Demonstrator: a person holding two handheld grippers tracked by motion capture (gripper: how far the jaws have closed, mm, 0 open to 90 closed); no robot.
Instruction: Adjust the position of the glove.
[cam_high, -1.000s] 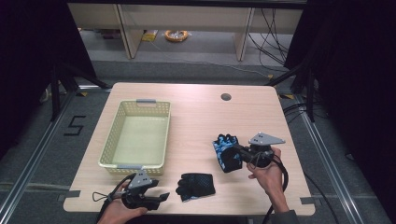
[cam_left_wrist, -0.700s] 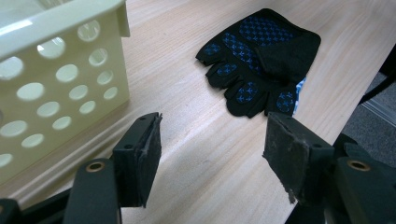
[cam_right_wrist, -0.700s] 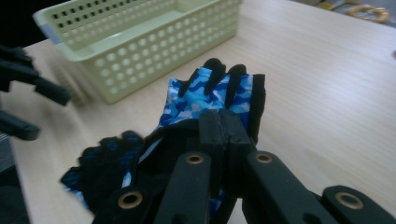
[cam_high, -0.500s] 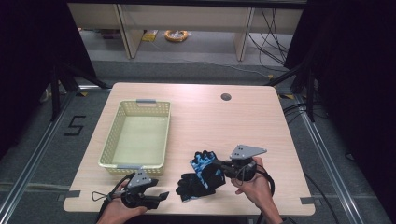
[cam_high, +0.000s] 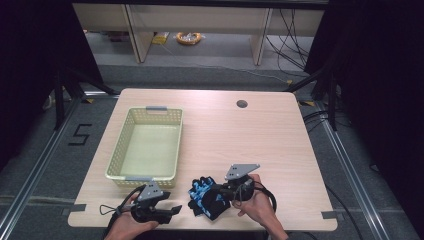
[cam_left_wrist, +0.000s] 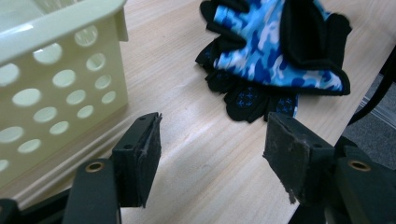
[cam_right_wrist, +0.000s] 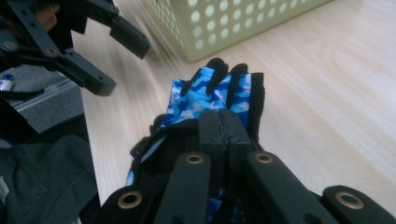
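We see the right gripper (cam_high: 220, 192) near the front edge of the wooden table (cam_high: 260, 145), its jaws clenched on a blue camouflage fingerless glove (cam_high: 201, 190); in the right gripper view the two black jaws meet on the glove's black cuff while its patterned back and short black finger stubs spread out over the wood beyond them. The blue camouflage fingerless glove lies on top of a second, black glove (cam_left_wrist: 247, 100), whose dotted fingers peek out from under it in the left gripper view. We see the left gripper (cam_high: 172, 211) resting at the table's front left, just beside the gloves, with its jaws released and nothing but bare wood between the pads. The pale yellow perforated basket (cam_high: 116, 157) stands just behind the left gripper, near the gloves but apart from them.
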